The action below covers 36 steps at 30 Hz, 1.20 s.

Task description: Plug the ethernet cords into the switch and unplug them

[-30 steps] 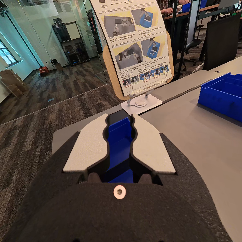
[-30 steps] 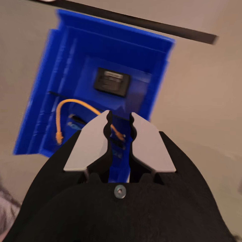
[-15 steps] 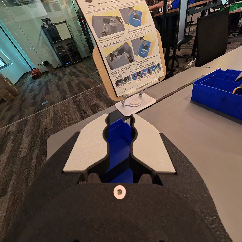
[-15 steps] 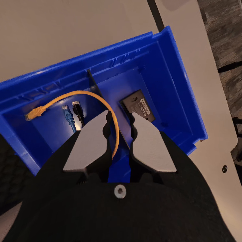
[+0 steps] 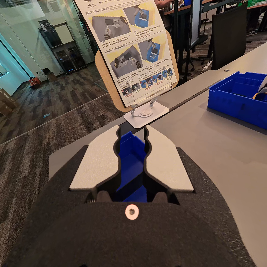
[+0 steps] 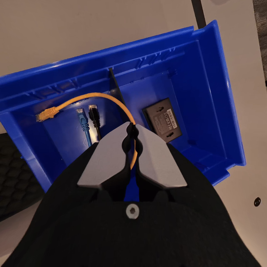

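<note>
In the right wrist view, a blue bin (image 6: 209,86) holds an upside-down black switch (image 6: 163,119) right of a black divider (image 6: 115,82). Left of the divider lie a blue cord (image 6: 83,119), a black cord (image 6: 94,115) and the plug of an orange cord (image 6: 89,96). My right gripper (image 6: 132,125) is shut on the orange cord's middle, which arcs over the divider. My left gripper (image 5: 131,128) is open and empty above a second blue bin (image 5: 131,151). The first bin also shows in the left wrist view (image 5: 234,101), at the right.
An instruction sheet on a wooden stand (image 5: 137,57) stands at the grey table's (image 5: 202,144) far edge. A black textured mat (image 6: 11,173) lies left of the cord bin. Glass walls, carpet floor and office chairs lie beyond the table. The left gripper's tips are roughly 55 centimetres from the right gripper's.
My right gripper swung over the bin, moved closer and shut on the orange cord, which lay between its open fingers half a second ago. My left gripper stayed open and shifted only slightly.
</note>
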Each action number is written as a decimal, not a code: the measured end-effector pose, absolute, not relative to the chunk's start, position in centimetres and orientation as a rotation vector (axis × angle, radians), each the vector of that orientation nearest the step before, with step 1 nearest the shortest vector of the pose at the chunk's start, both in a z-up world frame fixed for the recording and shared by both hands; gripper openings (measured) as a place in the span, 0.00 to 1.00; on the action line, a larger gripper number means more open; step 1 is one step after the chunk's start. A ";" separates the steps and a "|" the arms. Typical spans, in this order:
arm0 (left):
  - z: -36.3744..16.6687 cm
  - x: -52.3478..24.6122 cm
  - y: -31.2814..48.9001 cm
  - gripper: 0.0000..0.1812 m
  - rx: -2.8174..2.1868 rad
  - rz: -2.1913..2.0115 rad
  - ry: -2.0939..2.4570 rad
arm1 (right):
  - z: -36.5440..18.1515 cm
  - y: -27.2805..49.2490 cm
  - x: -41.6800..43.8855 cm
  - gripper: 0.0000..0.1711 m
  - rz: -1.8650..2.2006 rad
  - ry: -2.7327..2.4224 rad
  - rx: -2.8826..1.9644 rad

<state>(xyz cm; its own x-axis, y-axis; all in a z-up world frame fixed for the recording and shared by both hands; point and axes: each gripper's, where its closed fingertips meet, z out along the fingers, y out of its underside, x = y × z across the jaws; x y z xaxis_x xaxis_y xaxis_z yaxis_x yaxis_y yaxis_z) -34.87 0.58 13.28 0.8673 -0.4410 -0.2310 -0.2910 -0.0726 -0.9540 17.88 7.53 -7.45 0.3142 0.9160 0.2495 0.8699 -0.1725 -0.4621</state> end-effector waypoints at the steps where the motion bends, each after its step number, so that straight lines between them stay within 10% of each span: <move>1: 13.3 -34.9 0.6 0.16 -1.669 -0.137 0.573 | -7.3 7.2 17.8 0.00 0.125 -1.580 -2.050; 16: 13.4 -34.0 0.4 0.16 -1.655 -0.147 0.602 | -6.4 7.5 18.8 0.12 0.088 -1.548 -2.062; 36: 12.8 -34.5 0.8 0.16 -1.674 -0.146 0.595 | -8.4 7.0 18.8 0.03 0.006 -1.667 -2.063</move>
